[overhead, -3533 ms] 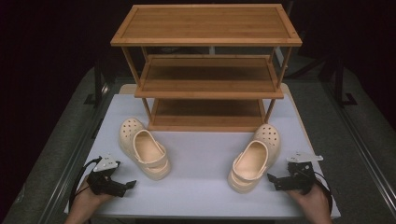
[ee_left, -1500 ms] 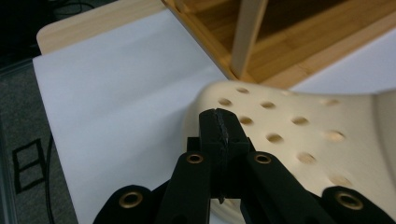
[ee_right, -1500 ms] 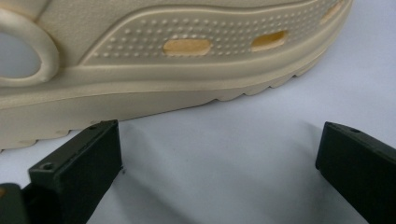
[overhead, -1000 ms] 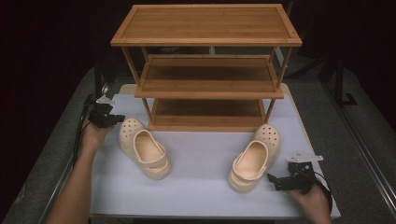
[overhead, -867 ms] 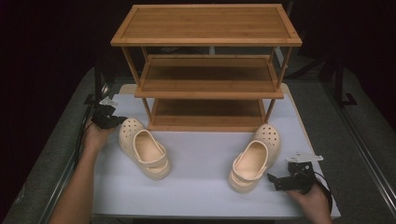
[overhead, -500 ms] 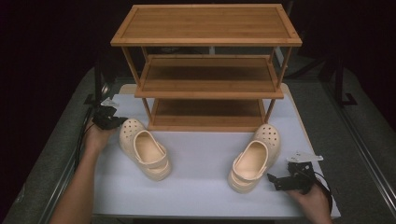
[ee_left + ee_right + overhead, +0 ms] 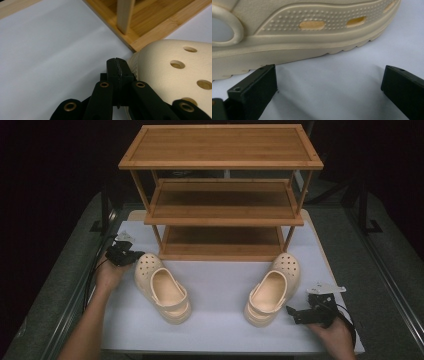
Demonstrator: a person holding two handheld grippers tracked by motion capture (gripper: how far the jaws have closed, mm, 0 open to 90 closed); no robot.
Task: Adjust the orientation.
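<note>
Clogs, a cream-coloured pair, lie on the white table top point(image 7: 220, 280) in front of the three-tier wooden rack point(image 7: 220, 195), toes toward it and soles down. The left clog point(image 7: 161, 287) lies near the rack's left front post, the right clog point(image 7: 272, 290) near its right front post; each has a perforated toe cap and a heel strap. The left gripper point(image 7: 131, 257), jaws clenched together with nothing between them, sits just beside the left clog's toe point(image 7: 172, 75), whether touching cannot be told. The right gripper point(image 7: 296, 316), jaws spread wide and empty, rests low on the table beside the right clog's heel end point(image 7: 307, 30). Step in hand, as judged: the approach to the left clog. A grasp would first require the left jaws to part, then close over the toe or side wall.
</note>
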